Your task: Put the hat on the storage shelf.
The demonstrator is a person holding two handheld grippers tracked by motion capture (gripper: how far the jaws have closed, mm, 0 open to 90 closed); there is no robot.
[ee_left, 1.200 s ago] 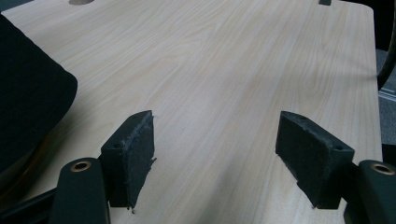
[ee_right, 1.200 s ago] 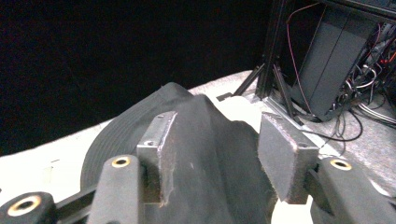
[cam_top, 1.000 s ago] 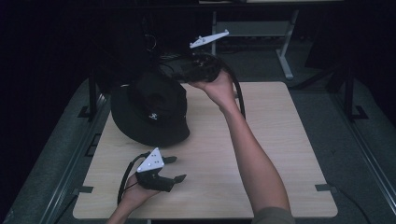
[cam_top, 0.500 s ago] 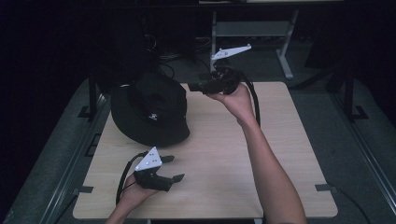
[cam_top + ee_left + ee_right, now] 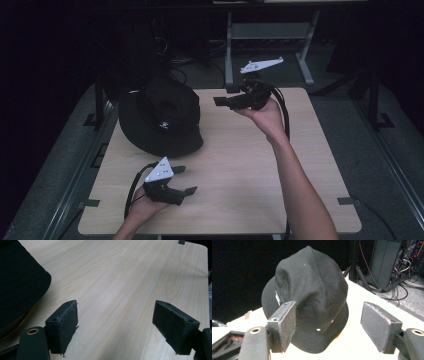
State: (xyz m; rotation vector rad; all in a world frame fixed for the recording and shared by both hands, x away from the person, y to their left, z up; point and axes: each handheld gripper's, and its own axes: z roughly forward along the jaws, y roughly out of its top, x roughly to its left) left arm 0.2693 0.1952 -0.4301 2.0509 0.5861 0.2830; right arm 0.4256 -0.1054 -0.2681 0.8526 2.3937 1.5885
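A black bucket hat lies crown up on the back left of the light wooden table. To its right, a hand holds my right gripper above the table, pointing at the hat. Its jaws have just been opening; the right gripper stands open with nothing between its pads, a short way off the hat. Near the front left edge my left gripper rests low, jaws also just opened wider. The left gripper is open over bare wood, with the hat's brim off to its left.
A grey metal stand and floor cables lie behind the table. A dark computer tower with wiring stands past the table's far edge. The table's right half is bare wood under the right forearm.
My right gripper has drawn away from the hat's crown, moving right and a little lower, with its jaws wider apart. The left gripper has stayed in place.
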